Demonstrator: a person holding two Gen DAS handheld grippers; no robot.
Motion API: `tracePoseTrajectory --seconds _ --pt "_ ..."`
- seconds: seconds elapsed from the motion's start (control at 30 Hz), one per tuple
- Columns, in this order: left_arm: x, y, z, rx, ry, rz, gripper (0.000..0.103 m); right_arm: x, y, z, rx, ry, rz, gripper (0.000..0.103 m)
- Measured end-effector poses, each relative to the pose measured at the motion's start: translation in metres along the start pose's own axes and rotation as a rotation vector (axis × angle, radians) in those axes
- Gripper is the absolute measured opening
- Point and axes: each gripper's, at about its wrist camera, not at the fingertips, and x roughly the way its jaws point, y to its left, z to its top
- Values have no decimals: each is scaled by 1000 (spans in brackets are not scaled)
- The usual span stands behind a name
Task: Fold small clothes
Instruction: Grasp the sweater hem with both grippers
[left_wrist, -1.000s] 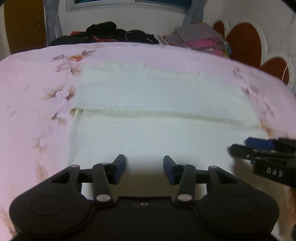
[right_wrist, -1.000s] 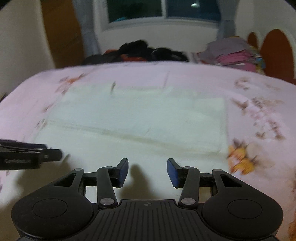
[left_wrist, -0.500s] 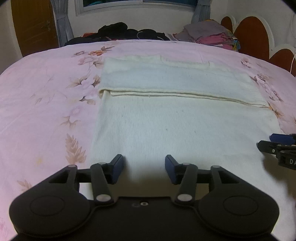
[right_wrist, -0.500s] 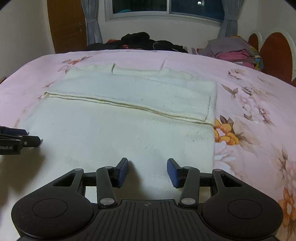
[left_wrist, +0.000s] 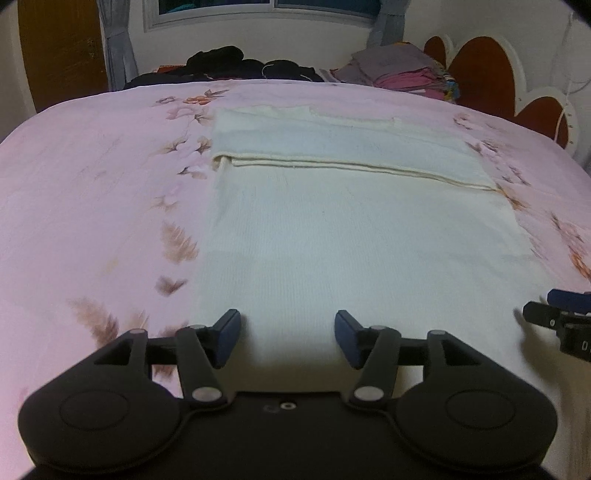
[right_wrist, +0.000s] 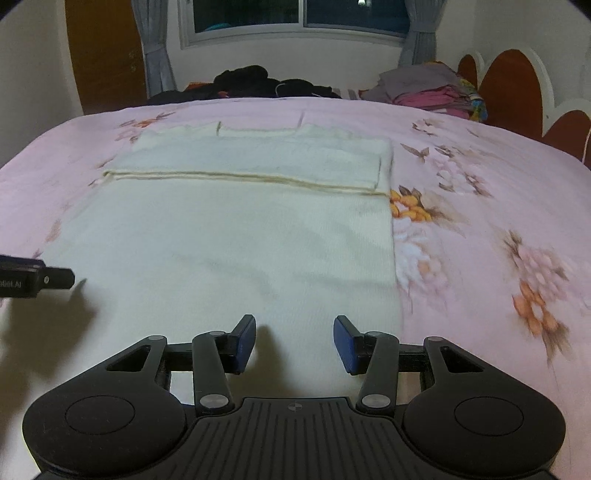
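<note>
The left tool (left_wrist: 287, 338) sits at the bottom of its frame, jaws opening with nothing between them, above the near edge of a cream garment (left_wrist: 354, 236). The right tool (right_wrist: 294, 341) is likewise released and empty, low in its frame over the same cloth. The garment lies flat across the middle of a pink floral bed (left_wrist: 92, 206), its far part folded over into a band. Behind, at the top, are dark clothes (right_wrist: 255, 83) and a folded stack (right_wrist: 428, 90).
</note>
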Motion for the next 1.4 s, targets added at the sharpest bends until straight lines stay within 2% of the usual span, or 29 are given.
tracePoseTrajectory --seconds 0.3,0.6,0.83,1.03,1.23,1.27,1.33,1.37,1.4 --pt "-44 15 -49 9 12 -50 58 -53 23 -49 18 4 -9 47" --pt "-68 37 -97 -20 59 -73 58 -87 4 -96 80 41 -83 47" --pt "-81 45 -114 -61 75 -102 58 -102 -16 -117 136 61 -134 47" --pt "-82 42 -119 -100 96 -158 55 -106 -24 -127 177 72 -131 47" --pt "-79 40 -121 -119 108 -203 39 -108 -31 -131 253 84 -68 46" --pt "-79 41 -121 -122 110 -207 31 -108 -33 -131 261 88 -59 46" --pt "-77 43 -121 -139 115 -227 19 -109 -34 -131 277 94 -32 33" --pt "-77 43 -121 -142 116 -235 16 -109 -34 -130 291 99 -7 20" --pt "-77 42 -121 -138 114 -235 15 -109 -34 -129 296 104 9 14"
